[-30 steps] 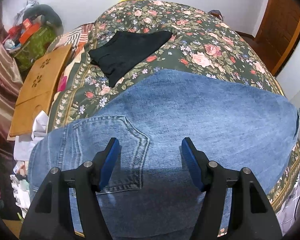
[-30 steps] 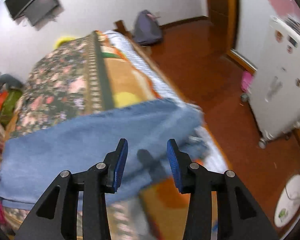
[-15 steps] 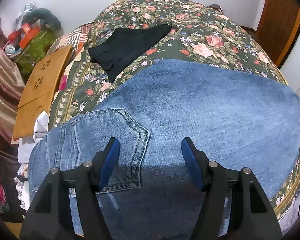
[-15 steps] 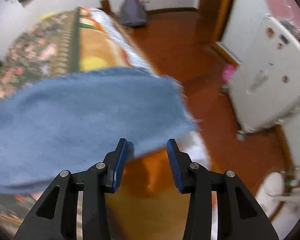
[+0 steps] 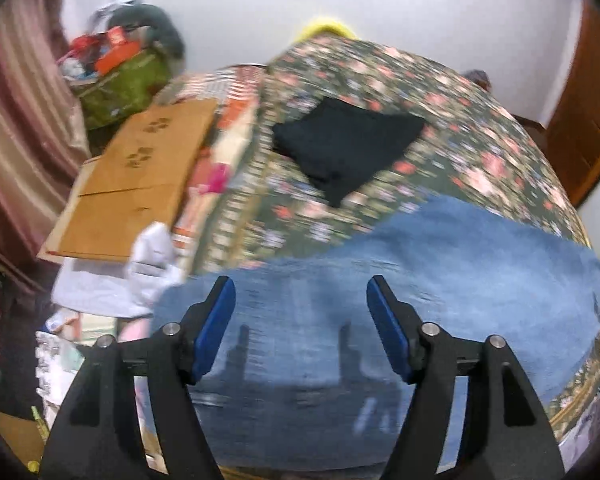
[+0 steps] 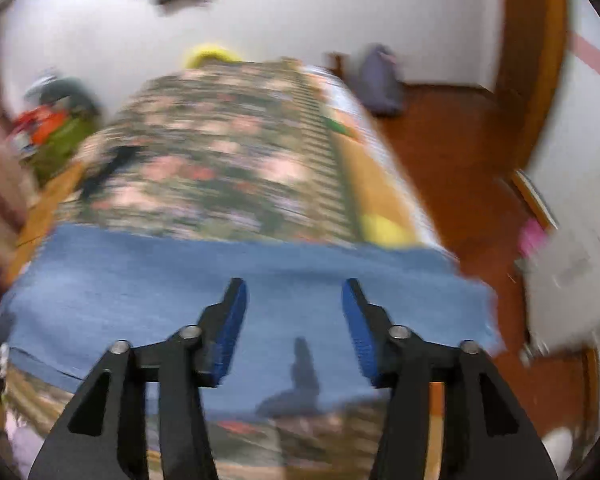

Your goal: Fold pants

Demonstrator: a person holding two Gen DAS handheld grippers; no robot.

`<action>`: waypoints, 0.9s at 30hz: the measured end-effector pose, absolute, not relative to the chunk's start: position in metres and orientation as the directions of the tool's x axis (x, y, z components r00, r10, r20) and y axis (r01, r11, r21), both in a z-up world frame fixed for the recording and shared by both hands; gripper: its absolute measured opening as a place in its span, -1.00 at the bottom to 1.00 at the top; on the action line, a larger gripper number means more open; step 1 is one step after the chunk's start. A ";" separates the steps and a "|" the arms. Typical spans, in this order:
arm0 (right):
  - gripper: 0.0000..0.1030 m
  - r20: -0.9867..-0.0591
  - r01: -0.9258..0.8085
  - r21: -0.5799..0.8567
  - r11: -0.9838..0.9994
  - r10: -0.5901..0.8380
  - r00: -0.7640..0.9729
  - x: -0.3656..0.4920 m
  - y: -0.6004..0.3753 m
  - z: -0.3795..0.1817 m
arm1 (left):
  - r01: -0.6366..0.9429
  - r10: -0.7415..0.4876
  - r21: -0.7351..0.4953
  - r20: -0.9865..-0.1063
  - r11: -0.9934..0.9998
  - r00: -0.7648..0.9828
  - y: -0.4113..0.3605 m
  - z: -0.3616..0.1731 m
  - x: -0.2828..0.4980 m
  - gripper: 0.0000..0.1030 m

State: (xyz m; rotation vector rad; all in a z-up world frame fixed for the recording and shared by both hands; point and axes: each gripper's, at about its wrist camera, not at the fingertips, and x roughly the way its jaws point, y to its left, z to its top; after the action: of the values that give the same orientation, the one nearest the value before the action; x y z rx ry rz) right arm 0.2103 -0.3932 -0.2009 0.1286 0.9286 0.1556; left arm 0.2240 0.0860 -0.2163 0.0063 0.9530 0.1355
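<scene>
The blue jeans (image 5: 440, 280) lie flat across the near end of the bed (image 5: 480, 128), low in both frames. Both the left tongs (image 5: 301, 322) and right tongs (image 6: 294, 328) are wide open and hold nothing. They have pulled back and up since before. Next, they likely need to grab an edge to fold.

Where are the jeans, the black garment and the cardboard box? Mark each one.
jeans (image 5: 440, 280): left wrist view, middle of the denim.
black garment (image 5: 348, 148): left wrist view, centre of the fabric.
cardboard box (image 5: 140, 184): left wrist view, flat top.
</scene>
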 end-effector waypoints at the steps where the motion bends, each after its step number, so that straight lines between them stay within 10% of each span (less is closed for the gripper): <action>1: 0.01 -0.772 -0.132 0.187 0.974 0.228 0.593 0.216 -0.370 -0.196 | -0.130 0.139 0.078 -0.809 0.988 0.571 0.102 -0.214 0.225 0.40; 13: 0.04 -0.762 -0.531 0.209 0.821 0.477 0.438 0.291 -0.142 -0.210 | -0.214 0.075 -0.026 -0.891 0.976 0.448 0.225 -0.277 0.248 0.45; 19: 0.03 -0.808 -0.590 0.225 0.775 0.487 0.331 0.332 -0.083 -0.242 | -0.177 -0.057 -0.138 -0.915 0.975 0.399 0.226 -0.319 0.245 0.10; 21: 0.00 -0.832 -0.589 0.230 0.775 0.470 0.294 0.344 -0.073 -0.254 | -0.134 -0.071 -0.139 -0.905 0.981 0.418 0.217 -0.319 0.241 -0.31; 27: -0.49 -0.837 -0.616 0.254 0.746 0.489 0.247 0.342 -0.062 -0.263 | -0.094 -0.021 -0.071 -0.894 0.993 0.449 0.198 -0.309 0.233 -0.84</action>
State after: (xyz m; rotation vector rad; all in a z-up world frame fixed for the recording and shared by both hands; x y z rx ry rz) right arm 0.3423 -0.0619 -0.2627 -0.1354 1.0850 0.7563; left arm 0.2331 0.1981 -0.3088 -0.1156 1.1055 0.0449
